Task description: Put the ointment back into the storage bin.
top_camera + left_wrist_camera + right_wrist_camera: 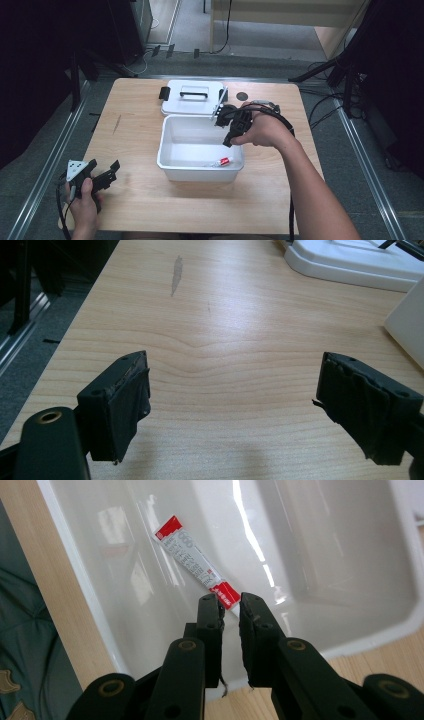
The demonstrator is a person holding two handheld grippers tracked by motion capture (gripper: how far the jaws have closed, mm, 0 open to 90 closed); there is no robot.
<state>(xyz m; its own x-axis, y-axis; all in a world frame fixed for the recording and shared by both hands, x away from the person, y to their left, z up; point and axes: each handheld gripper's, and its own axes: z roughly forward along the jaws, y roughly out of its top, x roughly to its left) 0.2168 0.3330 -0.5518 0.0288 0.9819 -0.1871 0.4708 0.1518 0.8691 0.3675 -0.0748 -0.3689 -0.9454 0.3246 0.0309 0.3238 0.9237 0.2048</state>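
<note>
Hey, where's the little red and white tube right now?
In the high view the red and white tube lies on the floor of the open white bin, against its near wall toward the right, below the right gripper; the lid sits just behind.

Black claw (231, 131) with round screw holes, black cable, grey three-cornered plate.

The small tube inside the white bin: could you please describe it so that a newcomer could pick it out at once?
On the wooden table stands an open white bin, with its lid lying just behind it. On the bin's floor, by the wall nearest the person, lies the tube. It is small and flat, white with red ends and printed lettering, and nothing else lies in the bin.
</note>
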